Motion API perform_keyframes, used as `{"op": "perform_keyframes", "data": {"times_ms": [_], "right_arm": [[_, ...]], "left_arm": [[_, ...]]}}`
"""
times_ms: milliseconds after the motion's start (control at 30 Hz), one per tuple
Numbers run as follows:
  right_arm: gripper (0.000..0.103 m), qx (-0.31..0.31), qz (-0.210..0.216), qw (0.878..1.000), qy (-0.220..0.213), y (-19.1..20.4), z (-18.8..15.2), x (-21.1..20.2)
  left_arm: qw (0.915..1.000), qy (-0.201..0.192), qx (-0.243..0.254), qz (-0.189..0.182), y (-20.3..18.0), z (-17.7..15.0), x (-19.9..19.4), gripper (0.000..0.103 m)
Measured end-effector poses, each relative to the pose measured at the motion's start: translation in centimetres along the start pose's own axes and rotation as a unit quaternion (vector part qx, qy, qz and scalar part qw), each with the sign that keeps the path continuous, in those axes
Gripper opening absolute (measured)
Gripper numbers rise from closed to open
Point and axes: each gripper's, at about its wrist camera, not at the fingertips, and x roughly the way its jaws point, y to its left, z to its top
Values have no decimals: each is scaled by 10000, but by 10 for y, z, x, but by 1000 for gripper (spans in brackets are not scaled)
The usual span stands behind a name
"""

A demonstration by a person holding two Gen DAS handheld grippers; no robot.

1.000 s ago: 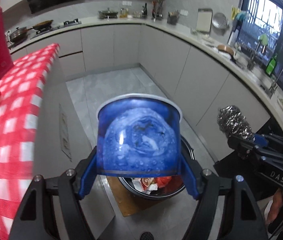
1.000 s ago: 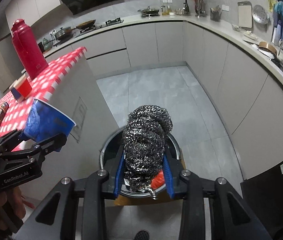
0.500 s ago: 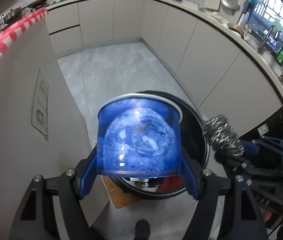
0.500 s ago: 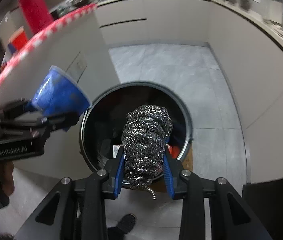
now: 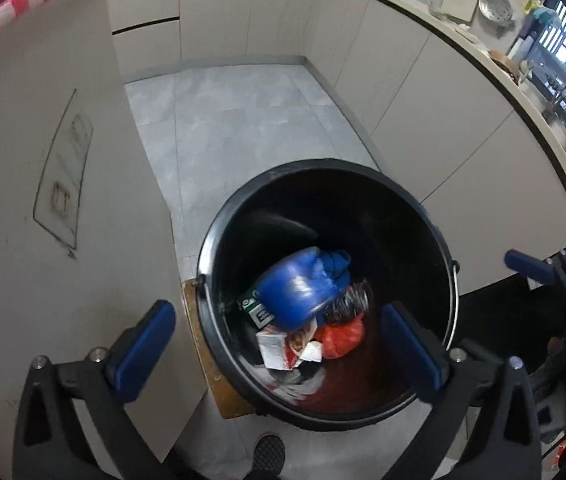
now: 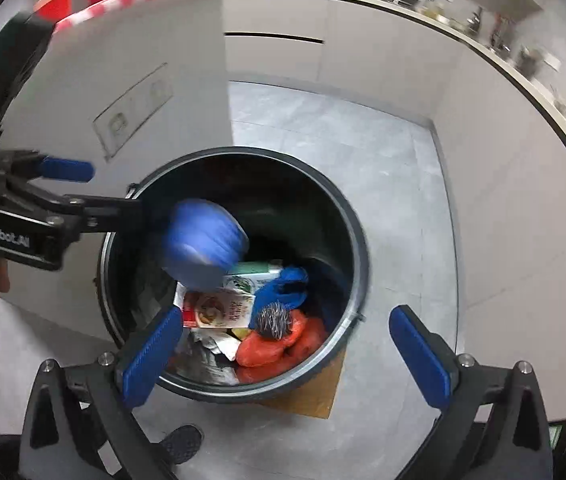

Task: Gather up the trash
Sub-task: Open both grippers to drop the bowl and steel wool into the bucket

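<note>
- Your left gripper (image 5: 279,344) and right gripper (image 6: 287,352) hang spread wide over the black bin (image 5: 439,240), jaws just opened, nothing between them.
- The blue cup (image 5: 297,296) blurs mid-fall inside the rim; the steel scourer (image 6: 275,320) lies on the rubbish.
- Risk: the cup may bounce off the heaped rubbish; check before leaving.

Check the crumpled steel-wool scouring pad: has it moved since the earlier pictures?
Yes. The steel-wool scouring pad has left the right claw, whose jaws have just been opening and now hold nothing, and dropped inside the black round bin, onto an orange bag.
</note>
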Motion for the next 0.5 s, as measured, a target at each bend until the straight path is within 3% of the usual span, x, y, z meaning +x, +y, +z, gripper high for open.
{"op": "perform_keyframes", "data": {"times_ms": [167,500], "right_arm": [[103,271,-430,9986,117,-19,-7,-2],[103,618,-704,9956,56,-22,0,-40]], "left_arm": [[9996,-139,185,182,-5,0,-11,103],[9984,-414,269,260,-2,4,-39,103]]}}
